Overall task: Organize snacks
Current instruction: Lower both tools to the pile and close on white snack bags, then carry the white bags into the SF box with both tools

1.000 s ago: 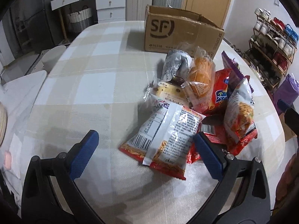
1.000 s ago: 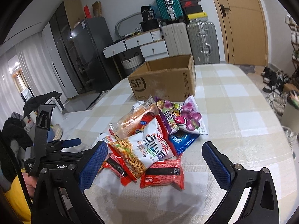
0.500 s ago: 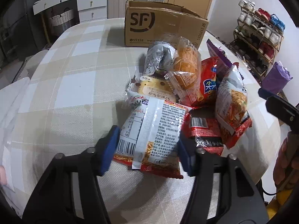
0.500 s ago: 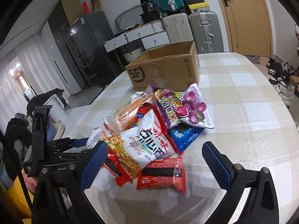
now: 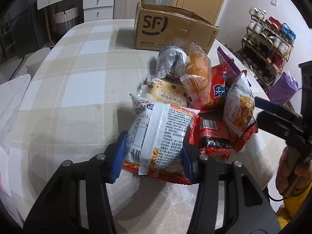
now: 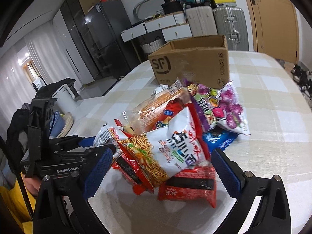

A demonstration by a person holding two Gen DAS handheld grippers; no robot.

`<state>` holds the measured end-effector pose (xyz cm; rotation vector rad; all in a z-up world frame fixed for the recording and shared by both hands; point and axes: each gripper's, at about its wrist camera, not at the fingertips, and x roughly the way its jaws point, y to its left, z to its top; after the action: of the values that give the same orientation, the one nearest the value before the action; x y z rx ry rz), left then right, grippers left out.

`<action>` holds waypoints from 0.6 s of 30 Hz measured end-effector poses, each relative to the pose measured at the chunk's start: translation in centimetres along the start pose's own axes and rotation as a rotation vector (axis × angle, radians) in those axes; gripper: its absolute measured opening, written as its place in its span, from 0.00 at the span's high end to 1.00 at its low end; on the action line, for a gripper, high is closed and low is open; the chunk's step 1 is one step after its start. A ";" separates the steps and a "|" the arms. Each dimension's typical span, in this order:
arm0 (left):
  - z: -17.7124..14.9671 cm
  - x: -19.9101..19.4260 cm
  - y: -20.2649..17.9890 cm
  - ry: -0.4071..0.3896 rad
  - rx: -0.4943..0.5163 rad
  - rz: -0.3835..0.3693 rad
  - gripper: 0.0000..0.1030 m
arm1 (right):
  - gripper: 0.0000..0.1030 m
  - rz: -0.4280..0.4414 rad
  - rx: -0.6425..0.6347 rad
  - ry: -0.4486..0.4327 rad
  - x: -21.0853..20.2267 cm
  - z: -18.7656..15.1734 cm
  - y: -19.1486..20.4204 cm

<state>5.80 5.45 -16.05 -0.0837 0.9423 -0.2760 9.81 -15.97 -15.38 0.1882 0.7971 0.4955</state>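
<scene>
Barely begun: the left gripper (image 5: pixel 152 154) clamps the first noodle packet (image 5: pixel 158 134) near the table's (image 5: pixel 78 97) front edge, the right gripper (image 6: pixel 161 171) gapes empty, the pile (image 6: pixel 175 126) unsorted beside the cardboard box (image 5: pixel 173 31).

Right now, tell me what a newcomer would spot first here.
The heap of snack bags in the middle of the checked table draws the eye first. Behind it stands an open cardboard box marked SF. Nearest, the left gripper pinches a white noodle packet, while the right gripper is open.
</scene>
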 end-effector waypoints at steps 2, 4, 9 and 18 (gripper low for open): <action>-0.2 -0.3 0.3 -0.005 -0.008 -0.003 0.54 | 0.00 0.000 0.018 0.023 0.8 0.2 -0.1; -0.3 -0.5 0.5 -0.008 -0.014 -0.008 0.54 | 0.00 -0.007 0.021 0.042 1.7 0.3 0.1; -0.7 -0.9 1.0 -0.013 -0.023 -0.019 0.54 | 0.06 -0.017 0.029 0.069 3.4 0.7 0.2; -0.8 -1.6 1.5 -0.025 -0.036 -0.030 0.54 | 0.17 -0.020 0.044 0.056 3.7 0.6 0.0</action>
<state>4.56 7.34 -15.55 -0.1346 0.9215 -0.2854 12.42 -14.11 -17.28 0.2070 0.8644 0.4660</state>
